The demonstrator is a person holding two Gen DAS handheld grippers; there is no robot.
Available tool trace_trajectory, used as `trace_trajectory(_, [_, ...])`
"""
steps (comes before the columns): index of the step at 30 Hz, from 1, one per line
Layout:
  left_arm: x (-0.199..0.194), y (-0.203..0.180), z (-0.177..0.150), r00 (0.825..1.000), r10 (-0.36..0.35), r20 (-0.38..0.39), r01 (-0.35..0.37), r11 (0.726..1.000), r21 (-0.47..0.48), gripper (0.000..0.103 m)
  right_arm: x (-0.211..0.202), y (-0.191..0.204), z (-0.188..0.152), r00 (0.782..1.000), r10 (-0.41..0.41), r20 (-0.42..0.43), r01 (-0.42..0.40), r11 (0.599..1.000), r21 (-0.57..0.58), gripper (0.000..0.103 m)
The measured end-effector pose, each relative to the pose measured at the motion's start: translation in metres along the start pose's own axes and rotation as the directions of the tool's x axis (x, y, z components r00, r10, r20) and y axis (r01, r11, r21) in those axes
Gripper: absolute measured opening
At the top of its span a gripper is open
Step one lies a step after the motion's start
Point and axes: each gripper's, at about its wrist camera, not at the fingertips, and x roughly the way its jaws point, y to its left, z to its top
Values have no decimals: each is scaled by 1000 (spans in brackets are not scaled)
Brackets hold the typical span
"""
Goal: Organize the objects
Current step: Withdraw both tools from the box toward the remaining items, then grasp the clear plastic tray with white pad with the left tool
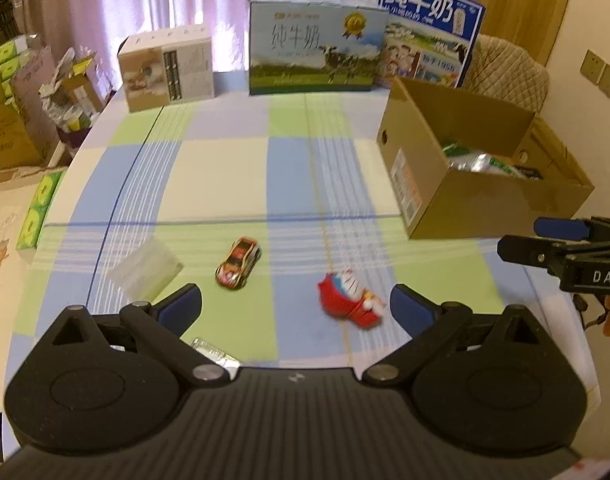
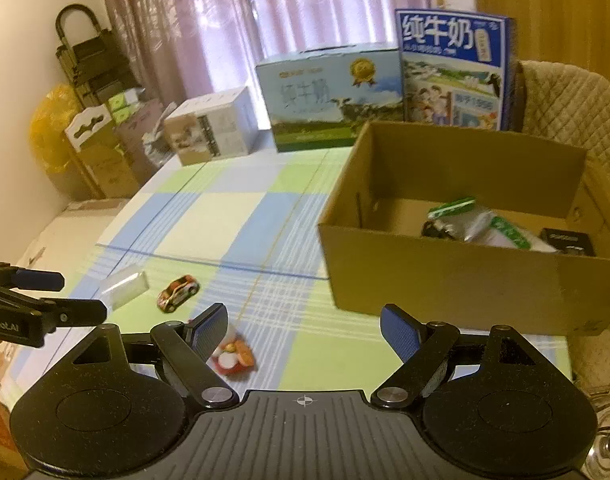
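Observation:
A red and white cat figure toy lies on the checked tablecloth between my left gripper's open fingers, nearer the right one. An orange toy car sits just ahead to the left, and a clear plastic packet lies further left. An open cardboard box at the right holds green and white packets. In the right wrist view my right gripper is open and empty in front of the cardboard box. The cat toy is by its left finger, with the toy car and clear packet beyond.
Milk cartons and a small printed box stand along the table's far edge. A quilted chair back rises behind the cardboard box. Green tissue packs and cartons sit off the table's left side. The right gripper's tips show at the left view's right edge.

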Motion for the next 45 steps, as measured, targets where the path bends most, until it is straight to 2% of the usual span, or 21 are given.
trace_trajectory(12, [6,30,-31,998,23,-63,-27,998,-61,99,32,27,-15,994,69,-88,-72,997,-27,81])
trace_trajectory(18, [15,41,-44,994,40,-105,-49,995,-90,99,46,34,-23,988,86,-131,-92,995,-36,81])
trace_trajectory(22, [21,45,-50,993,47,-105,-58,993,-102,99,54,35,-29,984,88,-158,-95,995,-35,81])
trace_trajectory(33, [47,53,-66,989,62,-132,-74,994,-86,99,63,25,-36,978,78,-196,-80,997,-4,81])
trace_trajectory(42, [74,55,-66,989,75,-128,-72,997,23,98,71,17,-38,974,68,-214,-66,998,15,81])
trace_trajectory(45, [81,56,-66,989,70,-130,-65,997,41,93,73,16,-38,974,66,-219,-63,998,22,81])
